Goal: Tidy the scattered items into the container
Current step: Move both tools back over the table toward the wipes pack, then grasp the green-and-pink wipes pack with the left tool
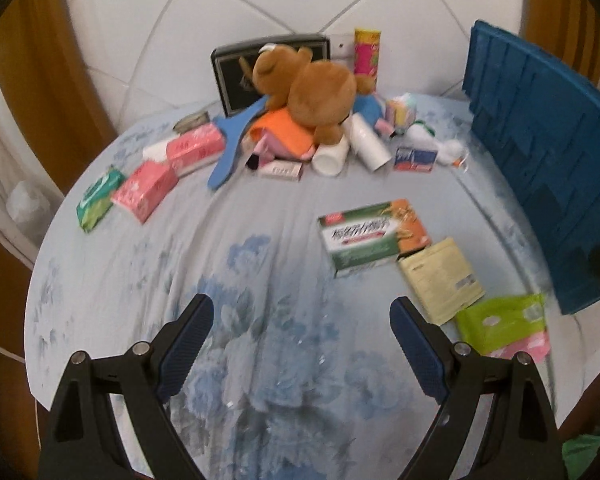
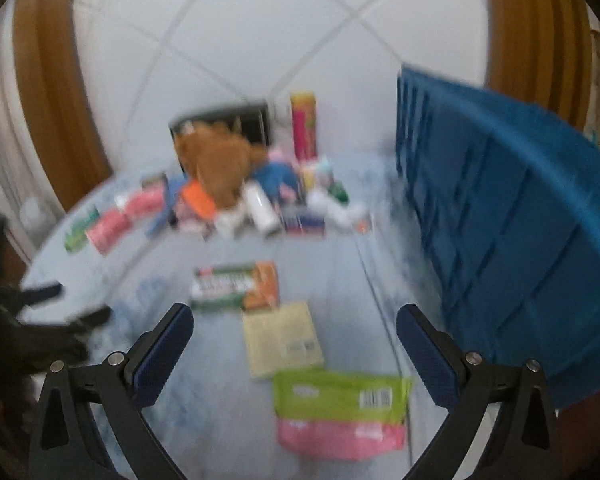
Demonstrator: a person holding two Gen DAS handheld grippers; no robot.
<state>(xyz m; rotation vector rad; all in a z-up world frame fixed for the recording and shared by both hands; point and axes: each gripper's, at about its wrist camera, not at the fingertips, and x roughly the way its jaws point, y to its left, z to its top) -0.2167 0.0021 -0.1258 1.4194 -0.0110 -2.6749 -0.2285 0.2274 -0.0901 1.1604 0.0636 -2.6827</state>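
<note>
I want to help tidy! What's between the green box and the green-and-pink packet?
A pale yellow packet lies between the green box and green-and-pink packet, clearest in the right wrist view.

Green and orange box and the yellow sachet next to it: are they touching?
Touching. In the left wrist view the yellow sachet's top corner meets the green and orange box's lower right corner, with no cloth showing between them. The right wrist view is too blurred to confirm.

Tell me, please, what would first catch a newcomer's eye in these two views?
The brown teddy bear sitting on top of the heap of bottles and boxes at the far side of the floral cloth stands out first. Next comes the big blue crate on the right, and the green-and-orange box lying alone in the middle.
</note>
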